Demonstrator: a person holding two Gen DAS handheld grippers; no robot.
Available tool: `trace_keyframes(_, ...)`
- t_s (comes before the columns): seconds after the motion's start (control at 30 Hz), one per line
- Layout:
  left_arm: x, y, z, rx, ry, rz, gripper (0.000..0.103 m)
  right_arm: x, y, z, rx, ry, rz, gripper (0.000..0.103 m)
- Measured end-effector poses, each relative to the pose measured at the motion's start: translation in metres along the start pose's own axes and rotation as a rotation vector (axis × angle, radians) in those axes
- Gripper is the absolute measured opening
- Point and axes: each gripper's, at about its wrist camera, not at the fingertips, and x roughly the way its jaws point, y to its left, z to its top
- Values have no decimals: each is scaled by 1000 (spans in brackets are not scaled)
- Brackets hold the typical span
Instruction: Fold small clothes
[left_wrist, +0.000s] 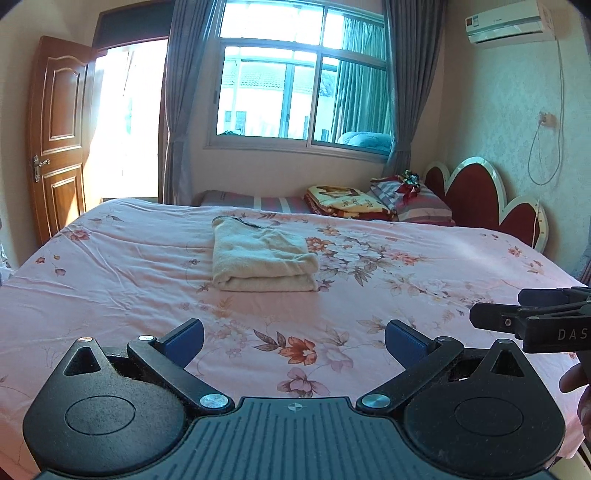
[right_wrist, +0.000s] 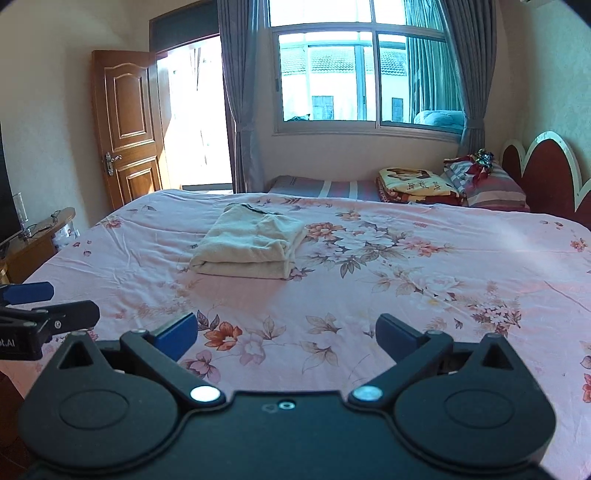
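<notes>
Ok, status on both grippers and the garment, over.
Left gripper open, empty. Right gripper open, empty. Cream garment folded on the floral bedspread, clear of both. Nothing in the way.

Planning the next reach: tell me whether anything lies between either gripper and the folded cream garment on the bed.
Nothing visible does. Only bare floral bedsheet lies between the open left gripper, the open right gripper and the folded cream garment.

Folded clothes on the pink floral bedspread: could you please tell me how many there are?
1. A single cream folded garment lies on the pink floral bedspread, left of its big flower print, clear of both grippers. The bedding stacked by the headboard could hide more.
</notes>
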Motion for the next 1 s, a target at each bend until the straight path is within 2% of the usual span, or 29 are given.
trace_keyframes(0.37, -30, -6, 1, 4, -46, -14, 103, -20, 12, -4, -19, -32, -19, 102)
trace_keyframes(0.6, -27, -9, 1, 6, -46, -28, 103, -20, 11, -6, -3, -27, -46, 102)
trace_keyframes(1.0, -22, -6, 2, 4, -38, -21, 103, -13, 14, -6, 7, -15, -39, 102)
